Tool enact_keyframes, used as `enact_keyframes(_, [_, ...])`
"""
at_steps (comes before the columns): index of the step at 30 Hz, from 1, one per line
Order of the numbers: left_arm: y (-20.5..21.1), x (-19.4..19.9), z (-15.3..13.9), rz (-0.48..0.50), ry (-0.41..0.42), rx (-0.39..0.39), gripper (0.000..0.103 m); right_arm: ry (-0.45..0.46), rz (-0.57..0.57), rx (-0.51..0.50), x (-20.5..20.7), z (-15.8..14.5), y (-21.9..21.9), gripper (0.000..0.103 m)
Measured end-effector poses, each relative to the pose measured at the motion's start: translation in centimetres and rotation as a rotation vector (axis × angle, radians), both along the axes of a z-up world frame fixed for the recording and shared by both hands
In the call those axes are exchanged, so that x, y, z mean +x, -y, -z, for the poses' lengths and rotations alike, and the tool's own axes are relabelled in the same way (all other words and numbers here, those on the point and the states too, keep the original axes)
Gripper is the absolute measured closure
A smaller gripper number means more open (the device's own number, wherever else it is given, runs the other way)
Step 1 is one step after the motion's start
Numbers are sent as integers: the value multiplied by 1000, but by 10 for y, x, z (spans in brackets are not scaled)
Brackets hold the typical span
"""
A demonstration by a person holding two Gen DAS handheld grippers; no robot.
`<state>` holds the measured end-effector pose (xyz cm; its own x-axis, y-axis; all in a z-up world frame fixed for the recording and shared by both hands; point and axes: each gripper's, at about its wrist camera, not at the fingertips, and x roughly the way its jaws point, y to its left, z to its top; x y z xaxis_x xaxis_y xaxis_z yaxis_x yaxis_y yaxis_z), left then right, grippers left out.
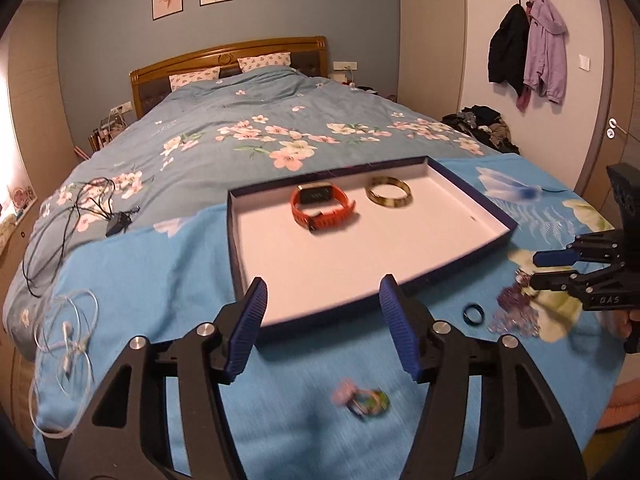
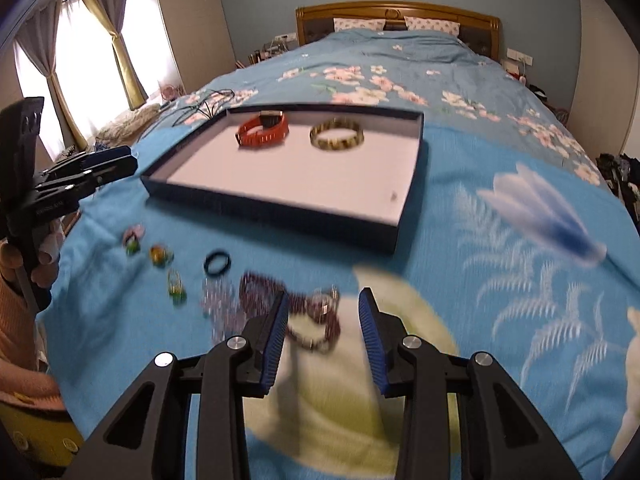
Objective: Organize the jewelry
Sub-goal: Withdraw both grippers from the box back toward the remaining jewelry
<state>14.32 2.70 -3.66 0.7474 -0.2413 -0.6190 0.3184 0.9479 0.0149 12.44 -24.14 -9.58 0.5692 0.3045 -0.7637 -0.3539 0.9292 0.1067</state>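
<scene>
- Far left on the blue floral bedspread (image 1: 160, 264), outside the job as I judge it, lie a tangle of white earphone cable (image 1: 68, 336) and a black cord with a small dark block (image 1: 116, 224).
- My left gripper (image 1: 320, 334) is spread wide and empty, its blue ribbed pads hanging over the near rim of the tray; nothing is between them.
- Just below it sits a blurred little cluster of pink and green rings (image 1: 362, 400), not yet picked up.
- The shallow dark-blue cardboard tray with a white floor (image 1: 248, 216) holds two pieces, side by side near its far edge: an orange-strapped watch (image 1: 320, 208) on the left, a mottled gold-and-dark bangle (image 1: 389, 197) on the right. The rest of its floor is bare.
- Right of the tray's near corner, loose on the cover: a plain black ring (image 2: 217, 263), more small coloured rings (image 2: 162, 255), a pale crystal-bead bracelet (image 2: 218, 300) and a dark purple beaded bracelet (image 2: 316, 320).
- My right gripper (image 2: 323, 334) is part open and grasps nothing; the purple beads lie on the bed just ahead of its fingers.
- My reading: two items stowed, the rings and bracelets remain.
</scene>
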Motion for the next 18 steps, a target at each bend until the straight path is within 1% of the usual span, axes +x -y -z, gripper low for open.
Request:
enact_keyframes(5, [0, -15, 9, 0, -18, -13, 42, -18, 21, -7, -10, 9, 0, 70])
enact_keyframes(7, [-2, -19, 12, -3, -26, -20, 40, -12, 27, -9, -11, 10, 0, 71])
enact_keyframes(10, [-6, -26, 16, -10, -35, -26, 40, -8, 40, -16, -12, 10, 0, 85])
enact_keyframes(12, [-8, -30, 18, -9, -39, -29, 40, -2, 41, -28, -13, 10, -1, 90])
enact_keyframes(13, [-10, -32, 19, -9, -40, -30, 40, 0, 40, -28, -13, 10, -1, 98])
enact_keyframes(18, [-10, -40, 23, -5, -52, -25, 40, 10, 34, 2, -16, 6, -2, 99])
